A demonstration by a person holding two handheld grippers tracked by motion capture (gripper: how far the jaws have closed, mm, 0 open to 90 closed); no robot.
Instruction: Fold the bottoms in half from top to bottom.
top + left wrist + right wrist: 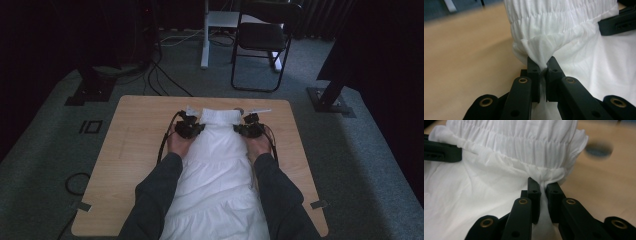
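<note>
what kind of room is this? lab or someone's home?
Probably a lab or recording room, not a home: grey carpet with loose cables, black stand bases flanking a small wooden table, and a folding chair behind it. Dark surroundings.

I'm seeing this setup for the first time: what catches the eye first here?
A white garment with a gathered elastic band lies along the middle of the wooden table, running towards the person. The left gripper and the right gripper each pinch a bunch of its cloth just below the band, one at either side. Beyond the table stands a black folding chair on grey carpet.
</note>
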